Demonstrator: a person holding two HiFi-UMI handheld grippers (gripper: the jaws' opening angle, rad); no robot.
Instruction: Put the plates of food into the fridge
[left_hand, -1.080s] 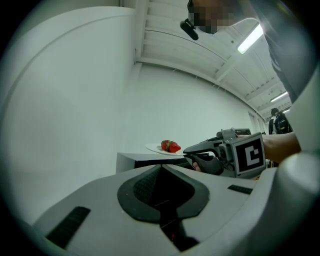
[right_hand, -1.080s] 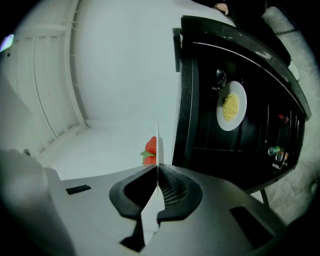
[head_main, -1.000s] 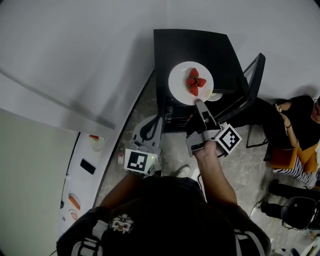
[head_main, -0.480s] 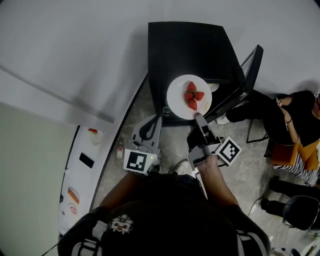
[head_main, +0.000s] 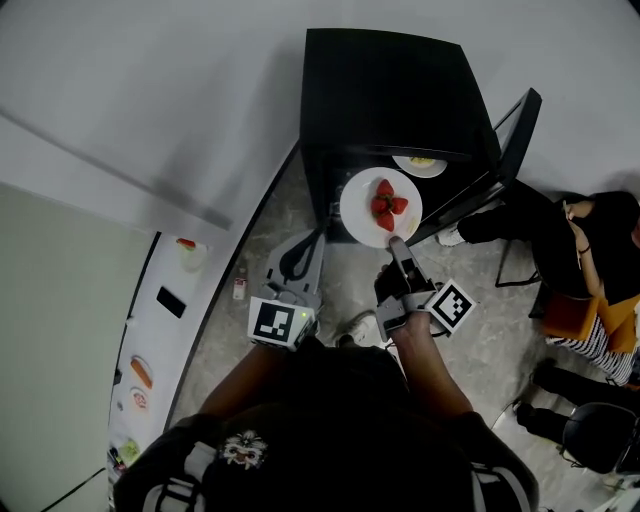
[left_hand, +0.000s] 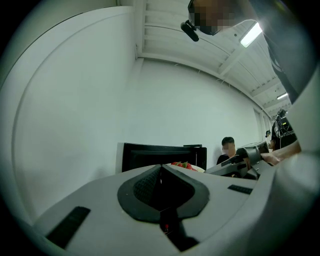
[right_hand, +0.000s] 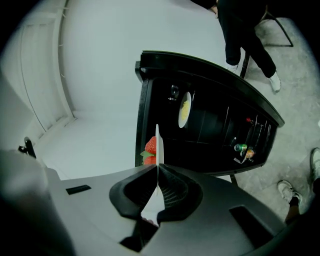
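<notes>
Grip: your right gripper (head_main: 393, 243) is clamped on the near rim of the white plate (head_main: 358, 205). The right gripper view shows that rim edge-on between the pads, with nothing else in the jaws.

Load: a small cluster of strawberries (head_main: 386, 205) lies loose at the plate's middle.

Handling, by judgement: the plate looks like glazed ceramic, so treat it as stiff, smooth and breakable. The fruit is light, but the whole plate hangs off one pinch at its edge and will want to droop away from you. Keep the pads well in over the lip and hold the plate level, because the berries will likely roll if it tips. The rim is the only sensible place to hold it.

Position: the plate is in the air just before the open mouth of the black fridge (head_main: 385, 85), not yet on a shelf.

Inside: a second plate (head_main: 419, 163) with yellow food already rests on a shelf. Choose free shelf space and avoid knocking one plate against the other.

Door (head_main: 512, 130): it stands open on your right, and its rack holds small bottles or cans (right_hand: 242, 149).

Left gripper (head_main: 310, 248): its jaws are together and empty, and it sits low by the fridge's left front corner, apart from the plate.

Surroundings: a seated person (head_main: 600, 240) is beyond the door, and a white worktop (head_main: 165, 340) at the left carries small items.
</notes>
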